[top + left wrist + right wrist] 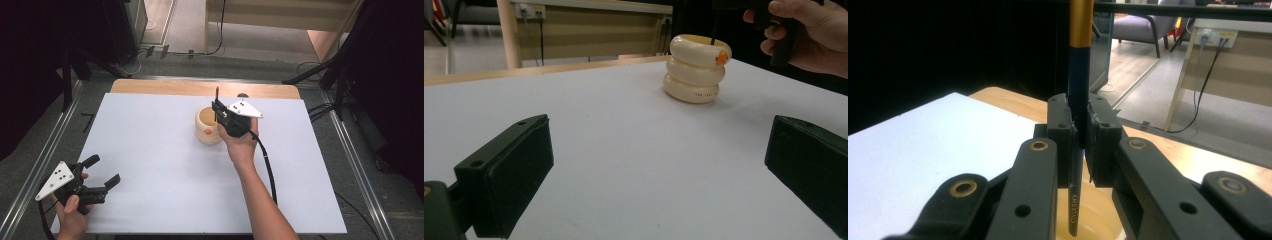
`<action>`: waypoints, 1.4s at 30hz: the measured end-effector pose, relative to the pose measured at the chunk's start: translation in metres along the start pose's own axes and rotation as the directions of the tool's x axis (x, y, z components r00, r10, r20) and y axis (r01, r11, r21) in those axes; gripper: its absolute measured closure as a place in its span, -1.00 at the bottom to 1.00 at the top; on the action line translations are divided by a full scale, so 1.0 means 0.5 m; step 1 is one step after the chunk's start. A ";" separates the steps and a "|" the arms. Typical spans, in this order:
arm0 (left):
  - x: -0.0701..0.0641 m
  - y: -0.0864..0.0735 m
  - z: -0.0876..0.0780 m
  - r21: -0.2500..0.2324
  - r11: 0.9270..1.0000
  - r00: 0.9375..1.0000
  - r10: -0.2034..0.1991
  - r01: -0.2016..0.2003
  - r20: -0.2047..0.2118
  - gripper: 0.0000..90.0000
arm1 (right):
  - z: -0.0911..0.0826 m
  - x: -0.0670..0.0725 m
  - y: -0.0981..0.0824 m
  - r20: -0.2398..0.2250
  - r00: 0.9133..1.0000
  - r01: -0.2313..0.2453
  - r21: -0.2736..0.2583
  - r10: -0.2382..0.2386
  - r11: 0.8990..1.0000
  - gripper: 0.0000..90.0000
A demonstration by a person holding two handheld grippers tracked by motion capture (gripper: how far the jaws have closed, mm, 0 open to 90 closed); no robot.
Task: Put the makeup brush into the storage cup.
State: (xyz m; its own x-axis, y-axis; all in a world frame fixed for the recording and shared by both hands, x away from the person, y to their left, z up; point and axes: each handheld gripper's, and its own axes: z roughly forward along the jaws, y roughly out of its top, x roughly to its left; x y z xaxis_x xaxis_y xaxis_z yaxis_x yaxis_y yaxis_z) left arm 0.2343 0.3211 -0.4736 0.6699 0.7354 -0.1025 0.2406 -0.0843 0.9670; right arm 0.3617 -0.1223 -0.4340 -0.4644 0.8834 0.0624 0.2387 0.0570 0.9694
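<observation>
We see a white sheet [150,165] covering a wooden tabletop [200,88], whose bare edge shows at the far side. Past it we spot a pale wooden desk [589,30], black cables [220,35] on grey floor, and metal rails [40,165] alongside.

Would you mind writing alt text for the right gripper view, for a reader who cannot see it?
The right gripper is shut on an upright dark pen with a gold band, its lower end hanging over the open mouth of a cream holder. Beneath lies a white table with a wooden edge; beyond it are a grey floor and a desk.
</observation>
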 end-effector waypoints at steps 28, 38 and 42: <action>0.001 0.000 0.001 0.011 1.000 1.000 0.002 -0.002 0.000 -1.00 | 0.024 -0.006 -0.050 -0.027 0.998 -0.050 0.091 0.052 0.995 0.82; 0.001 0.000 0.001 0.011 1.000 1.000 0.000 0.000 0.002 -1.00 | 0.011 -0.014 -0.043 -0.027 0.998 -0.061 0.106 0.064 0.992 0.43; 0.000 0.000 0.001 0.010 1.000 1.000 -0.001 0.001 0.002 -1.00 | -0.002 -0.021 -0.042 -0.021 0.998 -0.063 0.113 0.065 0.992 0.17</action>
State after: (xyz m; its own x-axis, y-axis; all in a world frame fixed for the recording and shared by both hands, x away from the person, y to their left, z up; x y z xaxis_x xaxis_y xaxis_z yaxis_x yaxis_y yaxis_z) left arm 0.2349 0.3209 -0.4738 0.6708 0.7343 -0.1042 0.2482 -0.0899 0.9645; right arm 0.3610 -0.1332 -0.4547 -0.4657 0.8752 0.1308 0.3624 0.0538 0.9305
